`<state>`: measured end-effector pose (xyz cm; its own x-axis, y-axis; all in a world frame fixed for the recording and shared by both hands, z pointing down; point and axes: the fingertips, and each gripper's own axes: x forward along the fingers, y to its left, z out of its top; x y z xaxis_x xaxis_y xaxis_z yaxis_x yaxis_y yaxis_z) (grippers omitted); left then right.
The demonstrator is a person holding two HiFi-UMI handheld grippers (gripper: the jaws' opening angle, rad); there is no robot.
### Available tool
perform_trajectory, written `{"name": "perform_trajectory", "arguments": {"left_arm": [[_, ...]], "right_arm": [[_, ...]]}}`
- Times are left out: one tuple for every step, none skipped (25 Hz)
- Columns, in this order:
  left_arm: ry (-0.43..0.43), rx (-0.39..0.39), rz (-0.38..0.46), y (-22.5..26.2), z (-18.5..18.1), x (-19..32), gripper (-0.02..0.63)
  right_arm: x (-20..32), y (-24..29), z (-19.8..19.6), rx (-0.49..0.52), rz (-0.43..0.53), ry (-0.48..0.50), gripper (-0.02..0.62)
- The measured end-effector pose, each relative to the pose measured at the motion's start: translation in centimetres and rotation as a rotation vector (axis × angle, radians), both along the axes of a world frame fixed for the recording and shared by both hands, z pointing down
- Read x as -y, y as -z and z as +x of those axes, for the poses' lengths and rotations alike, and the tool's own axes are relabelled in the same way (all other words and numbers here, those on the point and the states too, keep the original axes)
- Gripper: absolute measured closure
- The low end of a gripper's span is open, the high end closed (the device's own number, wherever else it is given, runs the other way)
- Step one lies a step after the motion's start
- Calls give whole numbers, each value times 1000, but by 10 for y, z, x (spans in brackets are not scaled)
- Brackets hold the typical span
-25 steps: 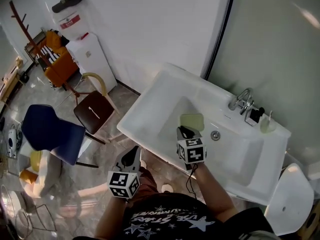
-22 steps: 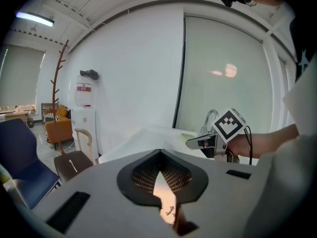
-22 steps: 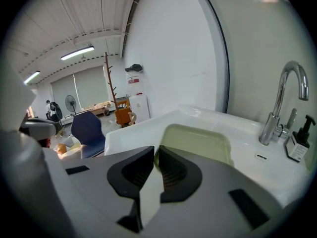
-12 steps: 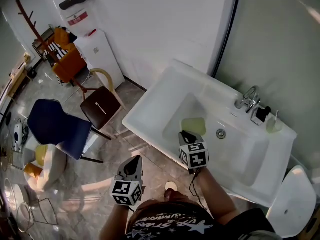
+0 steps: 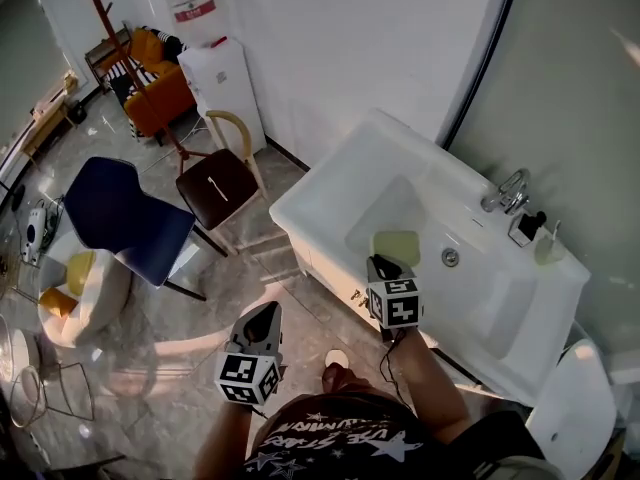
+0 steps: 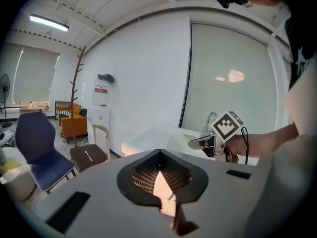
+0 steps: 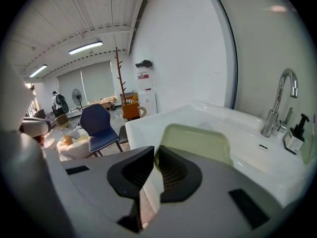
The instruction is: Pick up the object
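The sink (image 5: pixel 318 194) is glossy white. In its basin lies a pale yellow-green tray (image 5: pixel 396 247), perhaps faintly translucent, though the view is too small to be sure. The tap (image 5: pixel 508 190) is shiny silver. The left gripper (image 5: pixel 266 316) and right gripper (image 5: pixel 381 264) are grey with black jaws, and each bears a cube patterned in black-and-white squares. The navy chair (image 5: pixel 125 220) is deep blue; the brown chair (image 5: pixel 216 186) has a dark seat and pale wooden back. The sofa (image 5: pixel 158 96) is orange. The floor (image 5: pixel 190 368) is grey and marbled.
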<state>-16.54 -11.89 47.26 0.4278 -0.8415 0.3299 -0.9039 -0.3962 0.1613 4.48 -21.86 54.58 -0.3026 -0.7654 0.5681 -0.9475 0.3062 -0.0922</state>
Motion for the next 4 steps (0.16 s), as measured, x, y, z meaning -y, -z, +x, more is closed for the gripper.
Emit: {"name": "perform_trajectory", "arguments": {"left_arm": [[1, 1, 8, 1, -6, -8, 589], [3, 1, 15, 2, -12, -15, 589], [6, 1, 23, 3, -18, -23, 589], [10, 0, 30, 5, -24, -30, 589]], "right_arm": [[-7, 2, -5, 0, 7, 1, 557], [-15, 5, -10, 0, 15, 2, 557], [-23, 7, -15, 0, 23, 4, 557], [-30, 10, -21, -1, 31, 5, 557]]}}
